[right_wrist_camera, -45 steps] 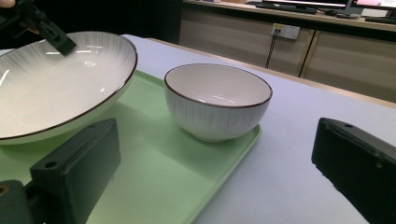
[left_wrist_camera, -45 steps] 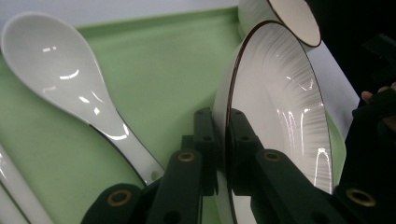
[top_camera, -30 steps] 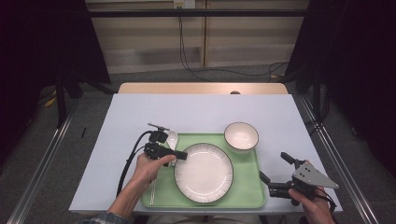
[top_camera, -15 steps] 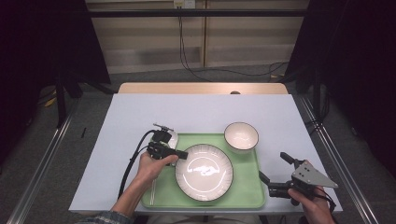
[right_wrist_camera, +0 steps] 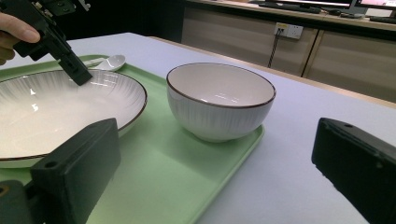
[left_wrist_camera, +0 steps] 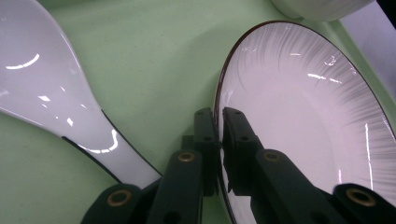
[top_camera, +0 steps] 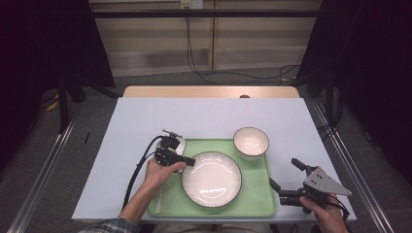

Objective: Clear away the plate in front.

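Our left gripper (left_wrist_camera: 218,123) had its fingers pinched on the plate (top_camera: 212,178) rim, lower centre, on the tray (top_camera: 262,206); so thin a grip risked slipping. Our right gripper (top_camera: 287,180) gaped idle.

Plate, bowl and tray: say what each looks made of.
Plate: likely glazed ceramic, white and glossy, with sharp highlights, fine radial ridges and a dark rim. Bowl: same look, ribbed outside, brown rim. Tray: probably plastic, pale green, smooth with a soft sheen.
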A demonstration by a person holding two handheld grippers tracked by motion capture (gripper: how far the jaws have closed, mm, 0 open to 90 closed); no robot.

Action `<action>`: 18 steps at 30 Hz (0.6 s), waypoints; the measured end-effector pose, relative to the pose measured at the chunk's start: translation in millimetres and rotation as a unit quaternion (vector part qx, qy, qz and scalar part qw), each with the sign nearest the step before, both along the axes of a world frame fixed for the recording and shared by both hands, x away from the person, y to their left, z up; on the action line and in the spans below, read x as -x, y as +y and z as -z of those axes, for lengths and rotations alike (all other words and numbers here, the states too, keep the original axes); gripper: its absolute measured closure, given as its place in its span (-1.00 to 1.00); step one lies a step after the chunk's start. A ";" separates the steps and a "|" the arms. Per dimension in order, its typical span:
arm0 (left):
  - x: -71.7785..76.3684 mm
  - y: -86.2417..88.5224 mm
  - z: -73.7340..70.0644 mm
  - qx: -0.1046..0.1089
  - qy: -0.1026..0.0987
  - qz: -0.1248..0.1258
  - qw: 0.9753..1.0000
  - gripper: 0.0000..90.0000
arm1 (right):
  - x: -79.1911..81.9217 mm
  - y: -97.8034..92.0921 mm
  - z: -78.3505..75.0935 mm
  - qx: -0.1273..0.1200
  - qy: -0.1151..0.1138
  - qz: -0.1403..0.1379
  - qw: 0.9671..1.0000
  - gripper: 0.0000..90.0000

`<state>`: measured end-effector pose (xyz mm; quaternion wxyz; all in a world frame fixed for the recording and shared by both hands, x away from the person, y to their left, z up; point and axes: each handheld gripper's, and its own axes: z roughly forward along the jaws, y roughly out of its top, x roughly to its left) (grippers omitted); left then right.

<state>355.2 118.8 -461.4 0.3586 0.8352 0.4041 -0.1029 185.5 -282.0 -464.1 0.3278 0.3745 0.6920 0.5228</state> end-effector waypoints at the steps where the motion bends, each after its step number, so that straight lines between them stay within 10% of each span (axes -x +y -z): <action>1: 0.2 0.0 0.2 0.000 -0.002 0.000 1.000 0.88 | 0.1 0.0 0.0 0.000 0.000 0.001 1.000 -0.98; 12: 4.7 -1.2 -2.2 -0.004 -0.038 -0.003 0.999 0.84 | 0.3 -0.1 -0.3 0.001 -0.001 -0.001 1.000 -0.98; 18: 8.9 3.8 -11.1 0.011 -0.071 -0.019 0.997 0.42 | 0.5 -0.3 -0.3 -0.001 0.000 -0.001 1.000 -0.98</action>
